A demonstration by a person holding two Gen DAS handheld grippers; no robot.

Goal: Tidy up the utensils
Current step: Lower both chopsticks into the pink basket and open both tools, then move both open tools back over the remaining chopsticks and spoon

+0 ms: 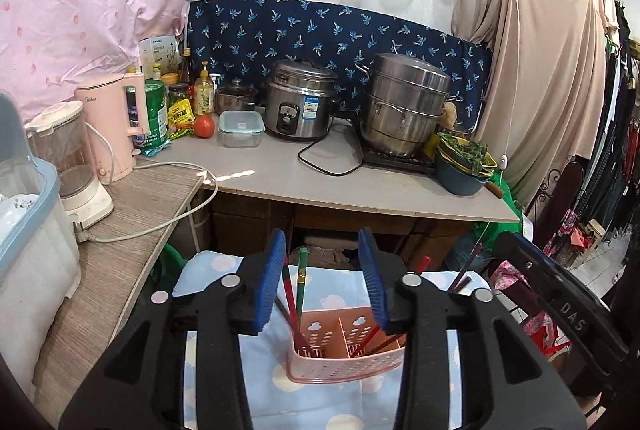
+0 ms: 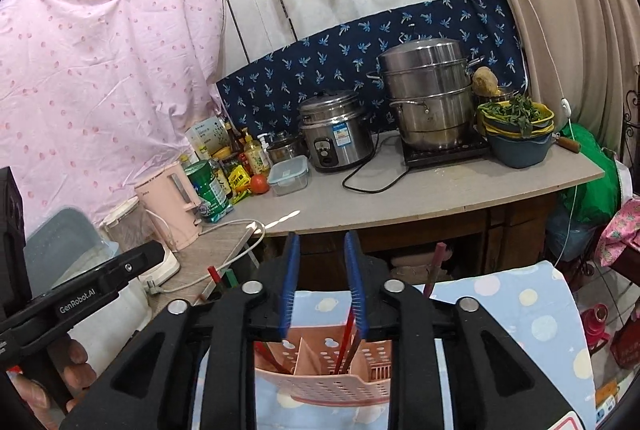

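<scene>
While both claws gape empty, left claw [image 1: 328, 282], right claw [image 2: 322, 284], pink holder [image 1: 344, 350]; dotted blue cloth [image 1: 224, 370], cluttered counter [image 1: 280, 169].

"GenRobot.AI" on left gripper [image 2: 325, 310] handle | "DAS" on right gripper [image 1: 326, 282] handle | "Midea" on pink kettle [image 1: 112, 125]

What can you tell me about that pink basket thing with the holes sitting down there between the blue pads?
The pink utensil holder looks like plastic, with perforated walls, cloud-shaped cutouts and a divider that splits it into compartments. It stands upright on a light blue cloth with pale dots, below the counter's front edge. Red chopsticks and one green-ended stick lean out of the left compartment, with more red ones in the other. Both hand-held grippers are open above it, the left and the right, neither touching the holder itself.
</scene>
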